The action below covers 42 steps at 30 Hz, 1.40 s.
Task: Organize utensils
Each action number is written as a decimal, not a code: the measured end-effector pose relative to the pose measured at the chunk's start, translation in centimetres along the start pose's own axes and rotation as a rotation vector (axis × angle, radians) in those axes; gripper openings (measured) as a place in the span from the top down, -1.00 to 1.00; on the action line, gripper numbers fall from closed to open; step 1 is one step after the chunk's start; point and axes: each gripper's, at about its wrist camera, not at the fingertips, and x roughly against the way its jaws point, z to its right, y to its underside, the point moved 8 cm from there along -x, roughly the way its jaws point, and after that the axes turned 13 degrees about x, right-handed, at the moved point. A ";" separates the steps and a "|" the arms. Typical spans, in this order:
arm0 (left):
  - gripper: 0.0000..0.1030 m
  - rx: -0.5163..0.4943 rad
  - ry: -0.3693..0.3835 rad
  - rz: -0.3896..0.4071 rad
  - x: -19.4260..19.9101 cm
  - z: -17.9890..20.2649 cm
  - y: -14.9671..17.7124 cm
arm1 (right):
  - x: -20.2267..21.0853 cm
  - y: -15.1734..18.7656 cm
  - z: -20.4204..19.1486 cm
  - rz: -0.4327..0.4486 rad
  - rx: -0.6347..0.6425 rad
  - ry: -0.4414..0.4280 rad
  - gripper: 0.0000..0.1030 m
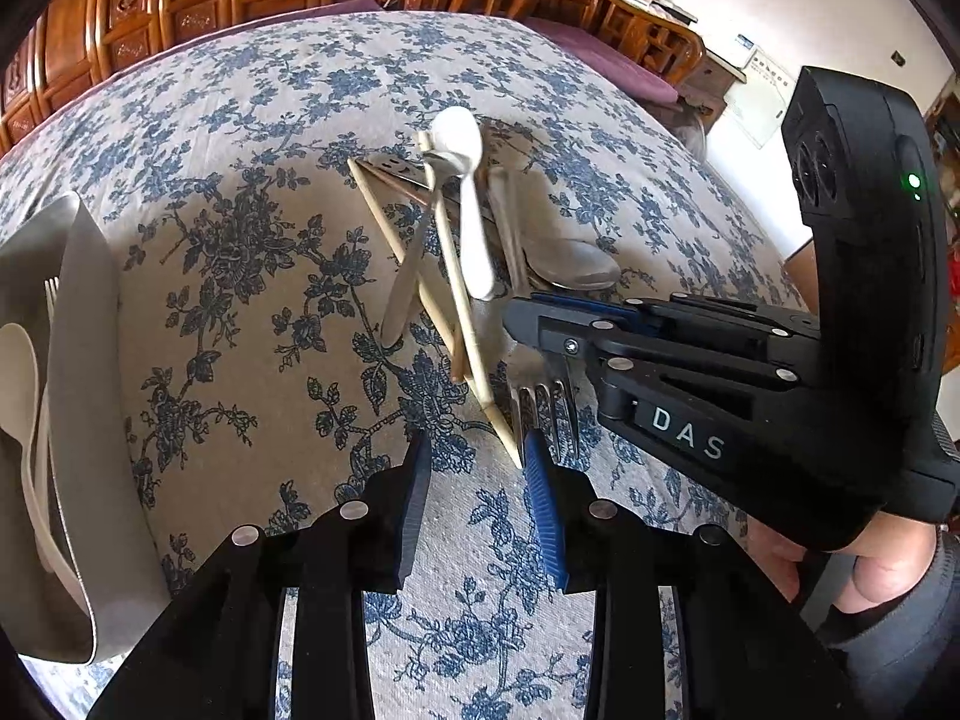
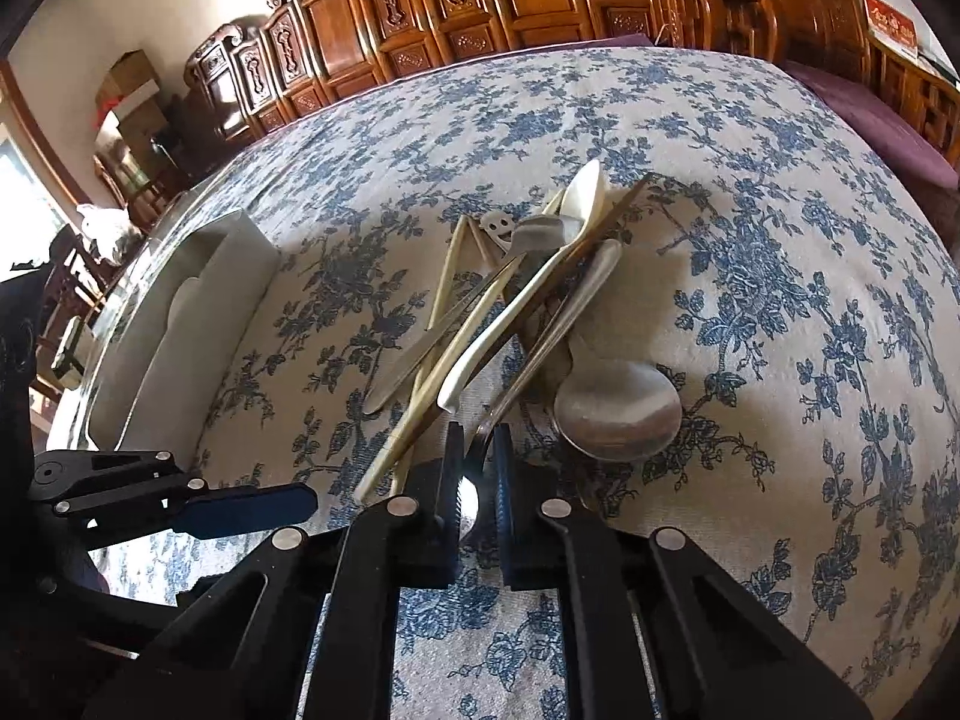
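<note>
Steel fork: thin shiny metal fork (image 1: 549, 414), tines toward my left camera, handle running up under the heap; lies at the near edge of the pile on the blue-flowered cloth (image 1: 252, 138).
Right gripper: my right gripper (image 2: 478, 483) has its pads pinched nearly together on the fork (image 2: 480, 462), low at the cloth; whether the fork is off the cloth yet I can't tell, the view is tight.
Left gripper: my left gripper (image 1: 477, 498) is part open, nothing between the pads, hovering just short of the tines.
Pile: white plastic spoon (image 1: 465, 180), big steel serving spoon (image 2: 618, 411), pale bamboo chopsticks (image 1: 420, 276), dull steel knife (image 1: 405, 300), all crossed over each other mid-table.
Tray: grey rectangular organizer tray (image 1: 90, 360) off to the left edge; already holds a white spoon (image 1: 21, 384) and what looks like fork tines.
Progress: early, I'd judge; a couple of pieces sorted, most of the heap left.
</note>
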 end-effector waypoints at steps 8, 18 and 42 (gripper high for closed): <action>0.41 0.005 -0.012 -0.010 0.1 -0.4 0.6 | 0.0 0.2 -0.1 0.003 -0.081 -0.087 0.88; 0.12 0.070 0.050 0.061 2.0 -0.5 0.7 | 2.1 -0.5 1.5 0.110 -0.221 -0.069 0.95; 0.67 0.042 -0.041 0.060 -2.3 -0.6 -2.9 | 4.2 -1.0 4.2 0.143 -0.153 0.027 0.93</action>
